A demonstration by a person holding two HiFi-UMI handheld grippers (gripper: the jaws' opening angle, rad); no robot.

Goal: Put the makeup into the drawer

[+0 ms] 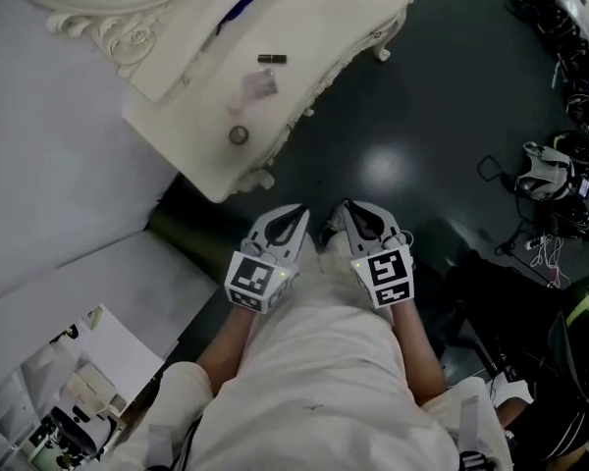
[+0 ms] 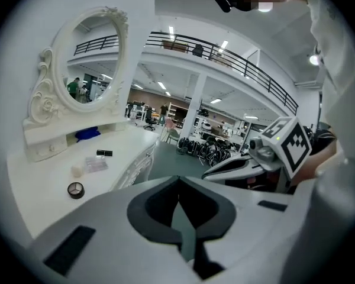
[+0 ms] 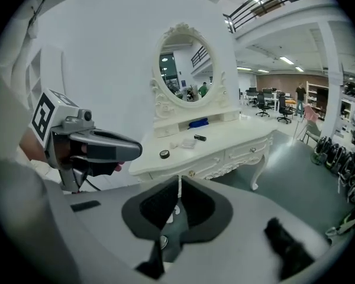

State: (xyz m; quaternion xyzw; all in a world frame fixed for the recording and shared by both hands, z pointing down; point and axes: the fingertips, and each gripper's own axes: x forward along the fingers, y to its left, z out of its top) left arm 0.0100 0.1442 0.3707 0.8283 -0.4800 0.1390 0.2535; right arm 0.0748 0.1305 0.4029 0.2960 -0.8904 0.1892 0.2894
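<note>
While both hands hang low in front of the person's body, the left gripper (image 1: 296, 212) and right gripper (image 1: 346, 210) sit side by side over the dark floor, on the near side of the white dressing table (image 1: 358, 13) and apart from it. Left claw: jaws pressed together, nothing between them. Right claw: same story, closed up tight and empty.

And the makeup? All of it out on the tabletop: a small black tube (image 1: 272, 59) farthest back, a clear packet (image 1: 254, 86) just nearer, and a little round pot (image 1: 239, 134) nearest the table's front edge. Something blue (image 3: 198, 123) lies on the shelf under the oval mirror (image 3: 185, 73). Drawer (image 3: 244, 153) fronts are flush with the table.
</note>
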